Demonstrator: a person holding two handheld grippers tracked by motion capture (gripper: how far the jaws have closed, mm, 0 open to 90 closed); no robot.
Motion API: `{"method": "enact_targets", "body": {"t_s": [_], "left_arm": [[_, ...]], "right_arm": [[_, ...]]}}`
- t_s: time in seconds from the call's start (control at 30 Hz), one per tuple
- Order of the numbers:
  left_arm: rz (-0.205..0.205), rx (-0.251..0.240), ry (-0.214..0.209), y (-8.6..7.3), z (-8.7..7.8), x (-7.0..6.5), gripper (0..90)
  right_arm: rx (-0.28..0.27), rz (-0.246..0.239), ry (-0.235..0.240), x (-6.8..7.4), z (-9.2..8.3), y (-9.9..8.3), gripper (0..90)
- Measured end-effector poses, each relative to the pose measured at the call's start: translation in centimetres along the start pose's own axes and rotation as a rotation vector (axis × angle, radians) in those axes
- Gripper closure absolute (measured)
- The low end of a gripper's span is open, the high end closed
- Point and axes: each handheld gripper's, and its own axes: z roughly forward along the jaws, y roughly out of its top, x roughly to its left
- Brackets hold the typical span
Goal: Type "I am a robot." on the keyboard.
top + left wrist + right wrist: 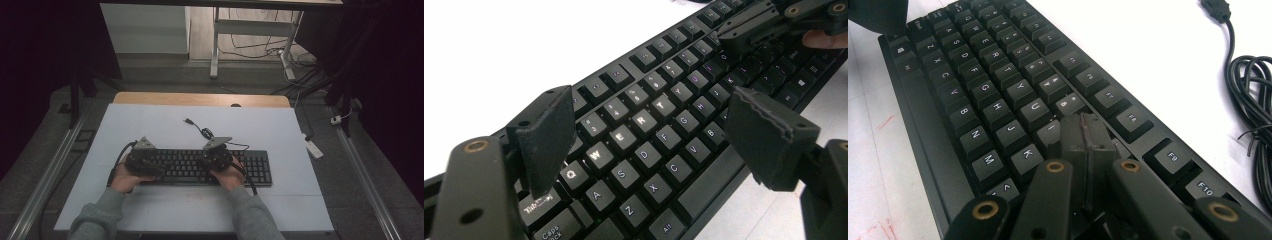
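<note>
Right tongs [1084, 131], pressed together, touch keyboard [998, 100] keys; left tongs [651, 135] spread above its left end.

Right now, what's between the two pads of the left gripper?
In the left gripper view, the left gripper stands open; keyboard keys lie between, beneath its pads.
</note>
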Motion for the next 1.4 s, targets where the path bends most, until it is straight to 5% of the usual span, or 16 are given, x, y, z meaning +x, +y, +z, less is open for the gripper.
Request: {"method": "enact_targets", "body": {"t_s": [0.4,0.67,1.0,1.4], "left_arm": [[0.008,0.005,0.0,0.0,0.1,0.0,20.8],[0.007,-0.002,0.002,0.0,0.0,0.0,20.6],[0.006,-0.006,0.01,0.0,0.0,0.0,20.7],[0.009,-0.005,0.015,0.0,0.1,0.0,20.7]], "right_arm": [[0.024,0.004,-0.001,-0.1,0.5,-0.1,89.5],[-0.029,-0.002,0.007,0.1,-0.4,0.0,89.3],[-0.11,0.005,-0.012,0.1,-3.1,-0.6,65.2],[-0.129,-0.017,-0.03,0.4,-6.4,-2.7,48.1]]}}
